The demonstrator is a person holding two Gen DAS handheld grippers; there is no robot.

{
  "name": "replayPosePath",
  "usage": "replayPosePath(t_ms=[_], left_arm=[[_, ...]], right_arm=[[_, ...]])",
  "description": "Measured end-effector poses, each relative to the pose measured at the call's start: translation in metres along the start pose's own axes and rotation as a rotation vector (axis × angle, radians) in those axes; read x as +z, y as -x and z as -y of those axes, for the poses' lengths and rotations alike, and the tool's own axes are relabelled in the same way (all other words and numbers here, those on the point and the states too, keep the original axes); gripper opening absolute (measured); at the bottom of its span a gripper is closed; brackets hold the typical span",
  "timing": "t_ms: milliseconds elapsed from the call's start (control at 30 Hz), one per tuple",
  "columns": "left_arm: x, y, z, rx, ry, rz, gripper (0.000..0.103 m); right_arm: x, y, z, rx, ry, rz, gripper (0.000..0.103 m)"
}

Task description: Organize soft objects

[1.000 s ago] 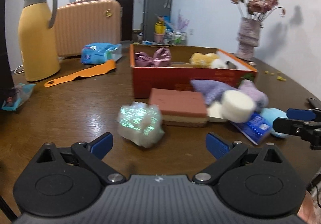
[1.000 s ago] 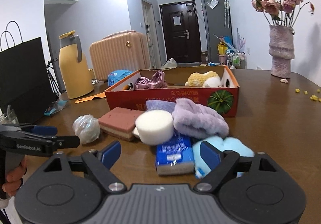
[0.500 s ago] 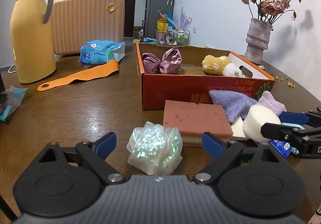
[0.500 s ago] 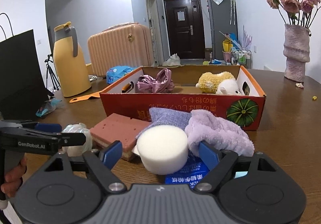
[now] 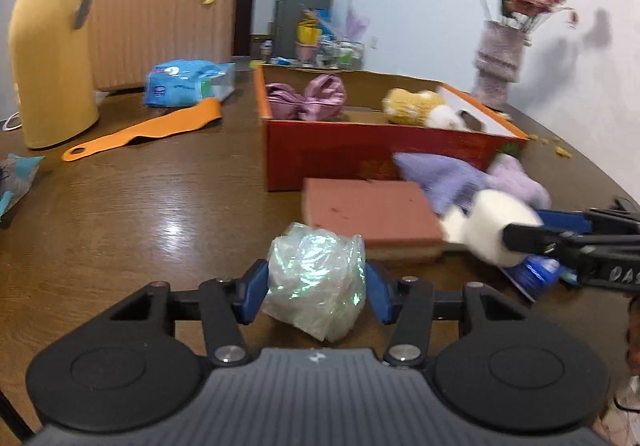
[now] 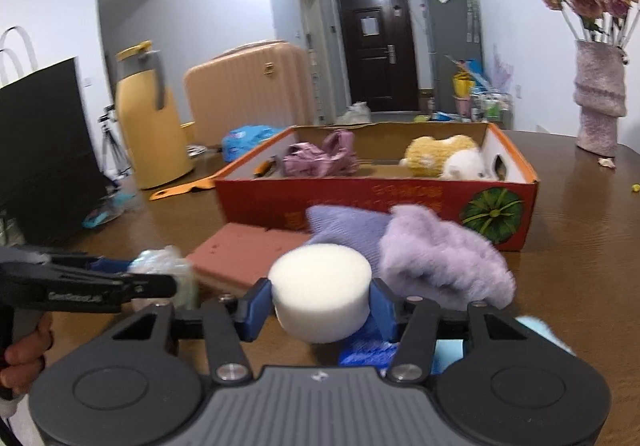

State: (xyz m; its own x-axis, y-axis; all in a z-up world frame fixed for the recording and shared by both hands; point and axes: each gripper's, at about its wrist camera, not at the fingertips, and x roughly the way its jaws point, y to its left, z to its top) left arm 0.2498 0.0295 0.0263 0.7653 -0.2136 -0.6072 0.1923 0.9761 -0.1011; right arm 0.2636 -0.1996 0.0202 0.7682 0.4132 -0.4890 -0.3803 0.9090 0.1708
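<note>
nearest the cameras, the left gripper is closing with its blue pads against the sides of the iridescent plastic wad, and the right gripper is closing likewise on the white foam disc; both items are still low over the wooden table. just beyond them, the pink sponge block, the purple cloth, the fluffy lilac item and the blue packet remain outside. farther back, the red cardboard box already holds a pink satin bow and a yellow plush toy, so the sorting appears partly done.
</note>
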Motion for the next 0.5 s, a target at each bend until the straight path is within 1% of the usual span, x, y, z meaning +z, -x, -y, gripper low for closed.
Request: replayPosePath(t_ms=[67, 133, 167, 200, 300, 400, 433, 500], left_arm=[[-0.005, 0.007, 0.009, -0.033, -0.029, -0.004, 0.057], [-0.010, 0.014, 0.017, -0.078, -0.051, -0.012, 0.062], [-0.011, 0.017, 0.019, -0.100, -0.054, -0.011, 0.070], [-0.010, 0.021, 0.020, -0.116, -0.053, -0.001, 0.074], [0.000, 0.032, 0.014, -0.128, -0.035, 0.046, 0.076], [0.020, 0.027, -0.002, -0.100, -0.015, 0.088, 0.076], [0.028, 0.020, -0.007, -0.086, 0.000, 0.083, 0.076], [0.045, 0.001, -0.020, -0.081, 0.044, 0.053, 0.070]], right_arm=[[-0.008, 0.004, -0.009, 0.033, 0.027, -0.021, 0.053], [-0.016, 0.006, -0.019, 0.065, 0.056, -0.044, 0.053], [-0.020, 0.006, -0.023, 0.085, 0.068, -0.062, 0.053], [-0.022, 0.007, -0.026, 0.104, 0.072, -0.074, 0.053], [-0.019, 0.016, -0.027, 0.135, 0.066, -0.063, 0.054], [-0.003, 0.024, -0.013, 0.162, 0.010, -0.019, 0.054], [0.003, 0.022, -0.009, 0.167, -0.010, -0.013, 0.055], [0.018, 0.013, -0.005, 0.165, -0.012, -0.016, 0.055]])
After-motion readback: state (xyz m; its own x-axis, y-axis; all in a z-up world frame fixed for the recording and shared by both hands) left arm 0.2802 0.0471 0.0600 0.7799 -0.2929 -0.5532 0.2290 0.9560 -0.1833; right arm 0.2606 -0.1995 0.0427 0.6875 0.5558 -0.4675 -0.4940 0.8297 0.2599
